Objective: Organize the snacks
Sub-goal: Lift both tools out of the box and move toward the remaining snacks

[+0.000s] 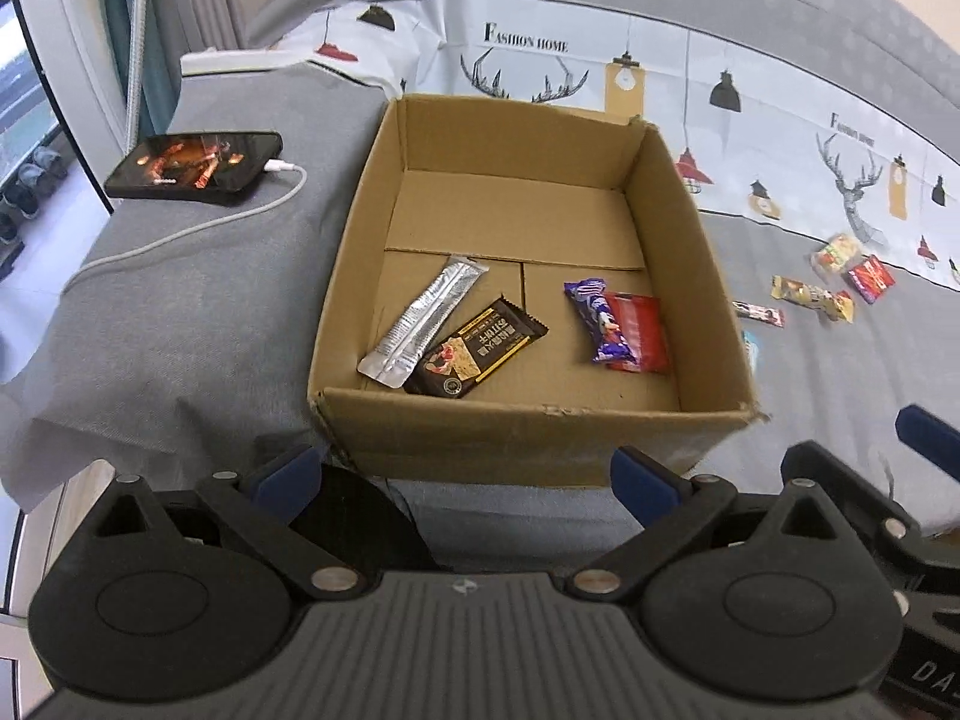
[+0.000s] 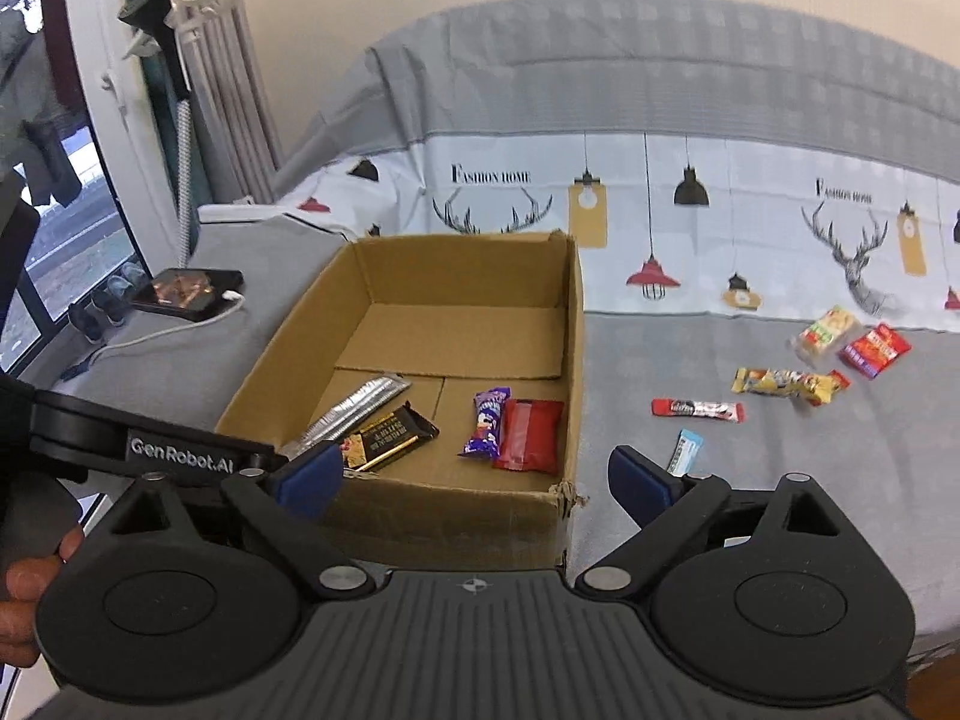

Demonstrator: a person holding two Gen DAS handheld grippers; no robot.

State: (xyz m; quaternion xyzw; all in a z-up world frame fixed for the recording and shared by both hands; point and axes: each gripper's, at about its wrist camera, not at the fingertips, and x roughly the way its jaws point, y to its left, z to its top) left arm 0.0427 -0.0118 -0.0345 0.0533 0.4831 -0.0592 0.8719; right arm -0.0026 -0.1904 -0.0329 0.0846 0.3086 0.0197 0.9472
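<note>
An open cardboard box (image 1: 528,426) (image 2: 456,516) stands on the bed. Inside lie a silver stick pack (image 1: 423,319) (image 2: 354,405), a black biscuit bar (image 1: 477,347) (image 2: 390,435), a purple candy pack (image 1: 597,319) (image 2: 487,420) and a red packet (image 1: 639,333) (image 2: 531,435). Loose snacks lie on the bedspread to the right: a red-and-white bar (image 2: 698,409), a small blue pack (image 2: 684,450), a yellow bar (image 2: 786,384), a pale cracker pack (image 2: 825,330) and a red pack (image 2: 876,349). My left gripper (image 1: 465,477) is open and holds nothing, just short of the box's near wall. My right gripper (image 2: 474,480) is open and holds nothing, at the box's near right corner.
A phone (image 1: 195,165) with a white charging cable (image 1: 198,228) lies on the grey blanket left of the box. A hand (image 2: 30,588) holds the left gripper's handle. Window, curtain and shoes are at far left; the bed's edge runs along the near side.
</note>
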